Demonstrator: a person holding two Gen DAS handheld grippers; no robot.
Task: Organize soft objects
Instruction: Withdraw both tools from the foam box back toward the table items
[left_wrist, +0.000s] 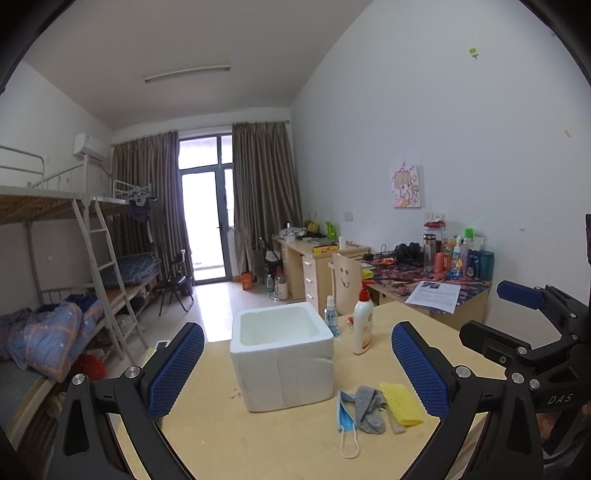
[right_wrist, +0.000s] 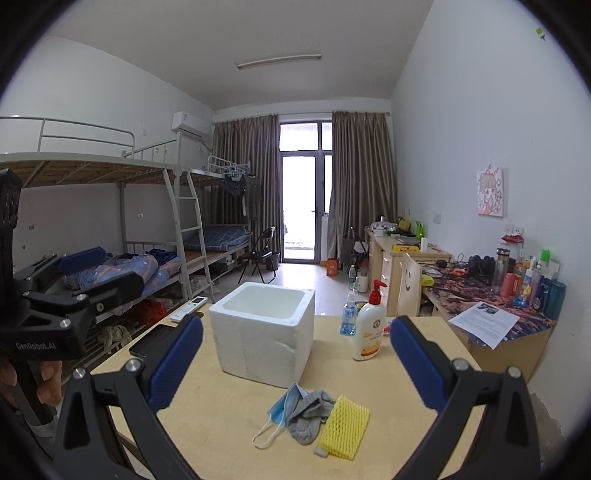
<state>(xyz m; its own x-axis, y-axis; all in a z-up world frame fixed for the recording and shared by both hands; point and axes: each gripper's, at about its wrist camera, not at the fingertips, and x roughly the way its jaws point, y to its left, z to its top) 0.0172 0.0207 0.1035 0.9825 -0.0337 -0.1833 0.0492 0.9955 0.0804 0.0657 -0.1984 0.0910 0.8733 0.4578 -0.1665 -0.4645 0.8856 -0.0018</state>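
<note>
Both tongs, left (left_wrist: 297, 363) and right (right_wrist: 295, 363), hover wide and empty over the desk (right_wrist: 221, 417), apparently lining up mask (right_wrist: 282, 406), sock (right_wrist: 308, 417) and yellow mesh (right_wrist: 345, 426) for the foam box (right_wrist: 262, 332).

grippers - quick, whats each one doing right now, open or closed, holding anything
Left gripper: open, fingers wide apart, holding nothing.
Right gripper: open, fingers wide apart, holding nothing.

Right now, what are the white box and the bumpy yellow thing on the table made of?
The white box looks like foam, probably polystyrene: thick walls, matte grainy surface, a dent on one face. The bumpy yellow thing looks like a soft foam net sleeve, given its open mesh pattern. Beside it, the gray sock looks knitted, and the blue face mask appears to be thin pleated fabric.
</note>
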